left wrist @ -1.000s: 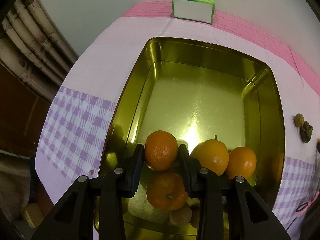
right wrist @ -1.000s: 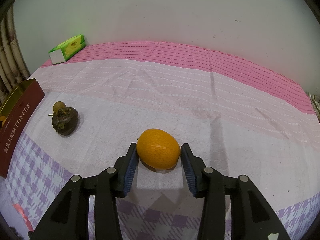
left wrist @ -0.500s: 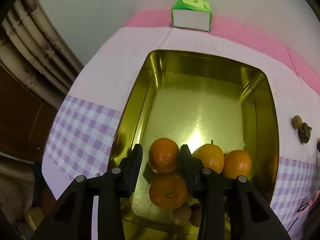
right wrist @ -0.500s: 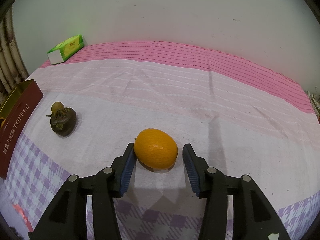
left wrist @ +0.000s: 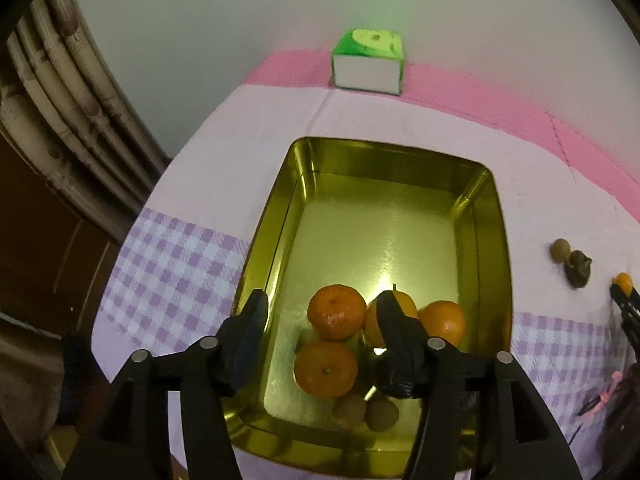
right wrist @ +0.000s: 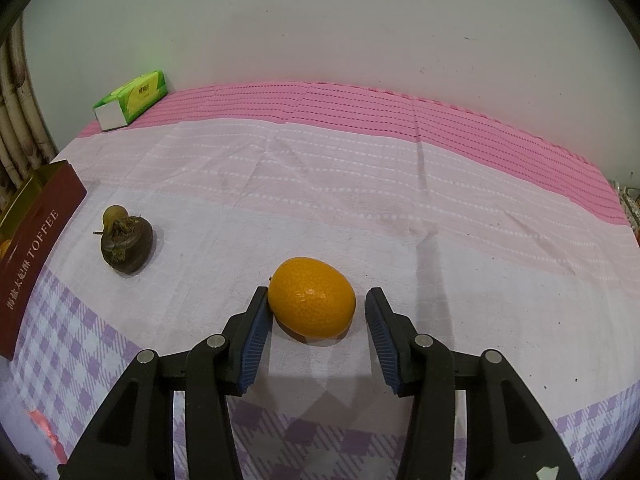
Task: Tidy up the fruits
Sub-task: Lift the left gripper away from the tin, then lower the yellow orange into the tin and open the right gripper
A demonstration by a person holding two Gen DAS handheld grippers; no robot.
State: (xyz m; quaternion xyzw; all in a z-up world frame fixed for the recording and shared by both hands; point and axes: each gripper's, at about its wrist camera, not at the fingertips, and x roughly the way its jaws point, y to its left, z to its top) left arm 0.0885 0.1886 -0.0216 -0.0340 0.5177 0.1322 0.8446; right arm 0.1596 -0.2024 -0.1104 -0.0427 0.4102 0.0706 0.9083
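Observation:
A gold tin (left wrist: pixel 486 240) holds several oranges and two small brown fruits (left wrist: pixel 350 410) at its near end. My left gripper (left wrist: pixel 320 308) hangs above them, its jaws opening. A mandarin (left wrist: pixel 337 311) lies in the tin below the gap, and neither pad touches it. The right finger partly hides a yellower orange (left wrist: pixel 404 300). In the right wrist view an oval orange fruit (right wrist: pixel 312 298) rests on the cloth between the jaws of my right gripper (right wrist: pixel 317 294). The left pad is at its skin and the right pad stands apart from it.
A green tissue pack (right wrist: pixel 130 100) sits at the far edge by the wall. A dark brown fruit (right wrist: pixel 126 244) with a small tan one (right wrist: pixel 114 214) behind it lies left of the oval fruit. The tin's red TOFFEE side (right wrist: pixel 32 256) is at far left. A curtain (left wrist: pixel 60 120) hangs left.
My left gripper has let go of the mandarin, spread its jaws and risen; the mandarin now lies in the tin. The right jaws widened slightly off the oval fruit.

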